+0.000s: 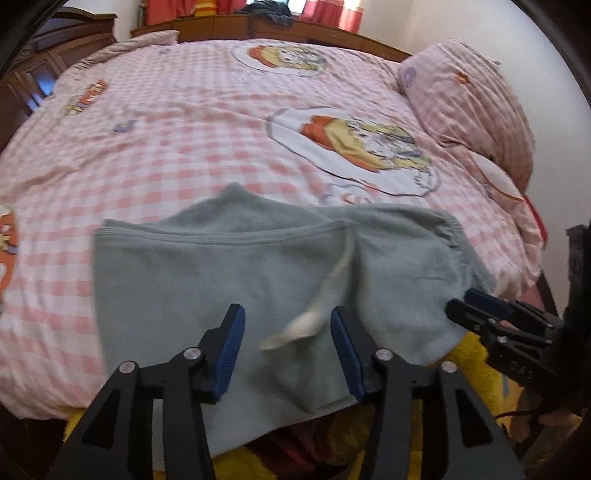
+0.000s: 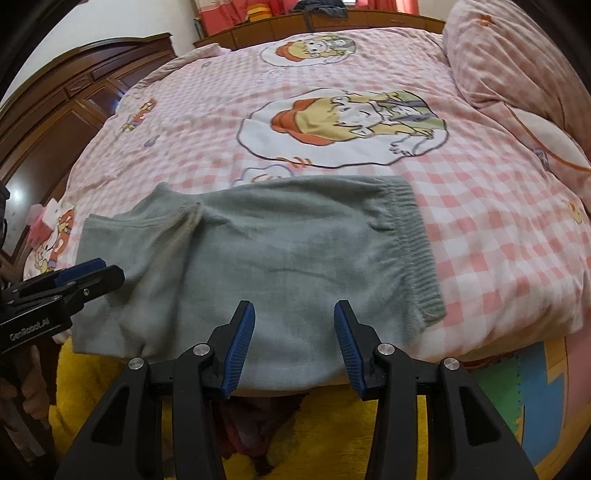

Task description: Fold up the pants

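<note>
Grey-green pants [image 1: 229, 280] lie folded near the bed's front edge, with their lower part hanging over it. A white drawstring [image 1: 321, 310], blurred, lies across them. In the right wrist view the pants [image 2: 280, 251] show a ribbed waistband [image 2: 417, 243] at the right. My left gripper [image 1: 288, 332] is open just above the cloth's near edge, holding nothing. My right gripper [image 2: 293, 321] is open too, over the near edge further right. Each gripper appears side-on in the other's view: the right gripper [image 1: 469, 302] by the pants' right edge, the left gripper [image 2: 92, 275] by their left edge.
A pink checked duvet [image 1: 184, 147] with cartoon prints covers the bed. A pink pillow [image 1: 472, 107] lies at the right. A dark wooden wardrobe [image 2: 66, 110] stands on the left, a wooden headboard [image 1: 295, 29] at the back. A yellow mat [image 2: 110, 369] lies below the bed edge.
</note>
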The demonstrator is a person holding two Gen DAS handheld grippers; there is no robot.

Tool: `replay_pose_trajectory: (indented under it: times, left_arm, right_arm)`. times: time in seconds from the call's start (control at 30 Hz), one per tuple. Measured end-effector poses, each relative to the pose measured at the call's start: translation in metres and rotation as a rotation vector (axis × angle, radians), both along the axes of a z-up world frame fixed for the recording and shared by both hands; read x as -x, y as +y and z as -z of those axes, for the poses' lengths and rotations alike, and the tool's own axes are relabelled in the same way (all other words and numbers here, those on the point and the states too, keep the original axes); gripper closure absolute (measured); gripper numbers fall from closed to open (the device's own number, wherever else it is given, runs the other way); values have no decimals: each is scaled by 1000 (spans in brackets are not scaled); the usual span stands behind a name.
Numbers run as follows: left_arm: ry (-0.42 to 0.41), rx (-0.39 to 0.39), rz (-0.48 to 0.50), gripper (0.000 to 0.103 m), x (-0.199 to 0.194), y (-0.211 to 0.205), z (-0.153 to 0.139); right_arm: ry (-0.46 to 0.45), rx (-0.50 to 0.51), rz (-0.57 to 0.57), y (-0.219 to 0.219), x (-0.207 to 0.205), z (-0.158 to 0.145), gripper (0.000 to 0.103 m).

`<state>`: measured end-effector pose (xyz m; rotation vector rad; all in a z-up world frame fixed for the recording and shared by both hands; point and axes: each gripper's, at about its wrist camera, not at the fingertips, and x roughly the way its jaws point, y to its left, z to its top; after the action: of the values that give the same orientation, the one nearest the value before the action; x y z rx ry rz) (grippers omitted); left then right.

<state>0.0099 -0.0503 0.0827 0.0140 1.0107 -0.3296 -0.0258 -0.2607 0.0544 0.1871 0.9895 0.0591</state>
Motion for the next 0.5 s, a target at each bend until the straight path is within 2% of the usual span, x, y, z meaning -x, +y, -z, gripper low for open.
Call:
replay_pose_trajectory:
  times: [0.3,0.5]
  left_arm:
    - [-2,1,-144,48,7,56,7]
    - [25,60,-210,48,12,87,17]
  right_arm:
    - [5,5,-70,35,-7,-7,57]
    - [20,-37,-95,53,-21,-13,57]
